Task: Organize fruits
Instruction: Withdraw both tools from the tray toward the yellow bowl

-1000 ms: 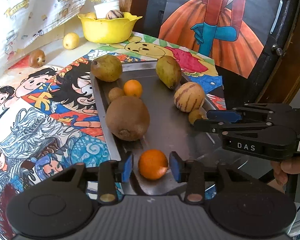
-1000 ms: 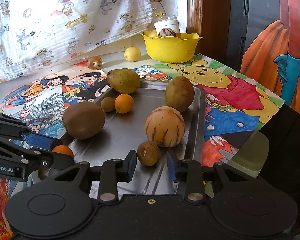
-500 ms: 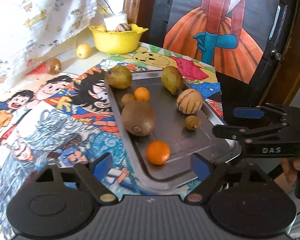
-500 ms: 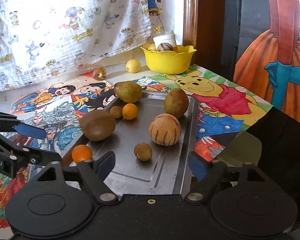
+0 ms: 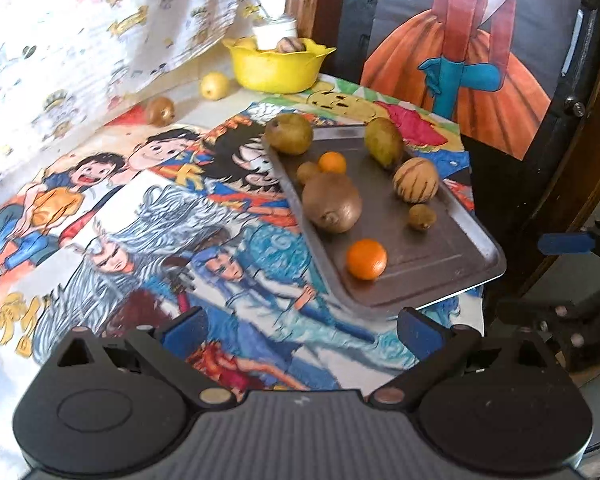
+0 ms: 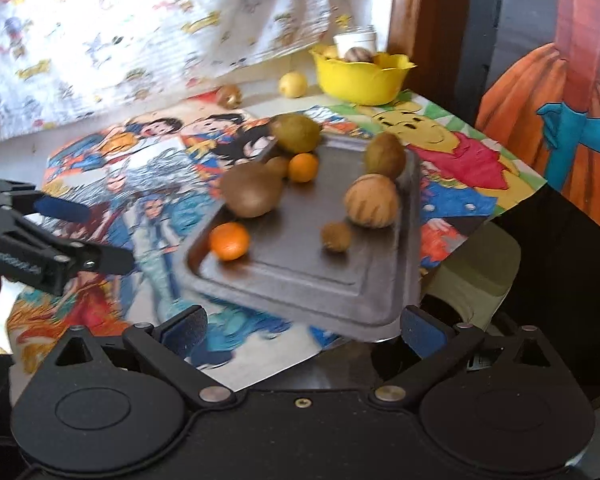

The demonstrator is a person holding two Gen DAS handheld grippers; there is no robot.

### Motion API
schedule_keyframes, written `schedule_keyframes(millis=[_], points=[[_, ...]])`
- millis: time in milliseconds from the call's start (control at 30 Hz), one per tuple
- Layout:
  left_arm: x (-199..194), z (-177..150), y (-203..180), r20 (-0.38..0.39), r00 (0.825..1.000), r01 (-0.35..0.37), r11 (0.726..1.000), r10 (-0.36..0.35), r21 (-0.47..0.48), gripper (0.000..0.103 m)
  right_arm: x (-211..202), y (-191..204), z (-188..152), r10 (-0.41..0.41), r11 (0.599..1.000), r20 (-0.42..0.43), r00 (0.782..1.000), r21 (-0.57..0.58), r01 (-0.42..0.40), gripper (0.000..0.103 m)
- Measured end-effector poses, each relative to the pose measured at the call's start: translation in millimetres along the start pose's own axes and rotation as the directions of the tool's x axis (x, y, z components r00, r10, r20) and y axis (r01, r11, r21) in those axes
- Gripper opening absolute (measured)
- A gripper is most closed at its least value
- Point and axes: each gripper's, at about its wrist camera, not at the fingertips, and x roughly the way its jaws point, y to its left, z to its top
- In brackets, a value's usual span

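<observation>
While both tongs hang clear of the fruit, the lines below run outward from them.
Left tongs (image 5: 302, 330): jaws opening, spread wide, nothing between them, touching nothing.
Right tongs (image 6: 304, 328): jaws opening, equally wide, empty.
Tray (image 6: 300, 288): metal, just ahead of both tongs, resting on the desk (image 5: 100, 208).
Orange (image 5: 366, 259): nearest fruit, ahead on the tray; probably firm, light, prone to roll; grip across its middle.
Small brown fruit (image 6: 336, 237): ahead of the right tongs; likely softer, squeeze gently.
Yellow bowl (image 6: 362, 78): far beyond the tray.
</observation>
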Motion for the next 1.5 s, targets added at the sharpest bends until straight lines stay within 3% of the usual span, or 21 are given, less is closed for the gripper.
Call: schedule_keyframes(millis=[167,333,533,767,1000,1100,1267,1400,1500], points=[[-13.5,-1.6,9.9,-0.005,1.0,-0.03,0.999,0.03,0.011,0.103,-11.6,23.8,5.5,0.057,0.998,-0.017,0.998,-0.014,-0.057,0.102],[-32.1,2.8,30.9,0.018,0.997,-0.07,0.997,0.07,0.023,0.103,-17.8,47.0,13.7,0.059,0.996,-0.028,0.998,-0.06,-0.06,0.102],[-52.8,10.1,67.6,0.053,0.99,-0.126,0.992,0.128,-0.031,0.103,-24.8,67.6,27.1,0.088,0.991,-0.022,0.996,-0.103,-0.09,0.102],[-57.4,8.7,124.2,0.067,0.973,-0.21,0.965,0.222,-0.157,0.103,-22.2,94.4,49.1,0.125,0.98,-0.042,0.991,-0.15,-0.13,0.102],[-69.9,23.8,160.4,0.157,0.949,-0.243,0.952,0.273,-0.186,0.103,-26.1,103.7,89.4,0.109,0.985,0.061,0.992,-0.138,-0.099,0.102],[-81.0,44.8,165.2,0.217,0.932,-0.257,0.951,0.291,-0.174,0.103,-43.3,96.0,131.8,0.129,0.989,0.133,0.983,-0.087,-0.118,0.102],[-109.6,84.9,158.0,0.372,0.876,-0.291,0.951,0.308,-0.104,0.103,-83.9,78.8,221.5,0.146,0.988,0.248,0.958,0.012,-0.153,0.102],[-113.6,112.2,155.0,0.4,0.85,-0.335,0.937,0.344,-0.096,0.103,-104.7,64.2,296.6,0.172,0.976,0.286,0.942,0.083,-0.203,0.102],[-113.2,132.9,152.9,0.413,0.836,-0.368,0.927,0.361,-0.065,0.103,-109.2,55.0,348.2,0.152,0.979,0.299,0.942,0.082,-0.185,0.102]])
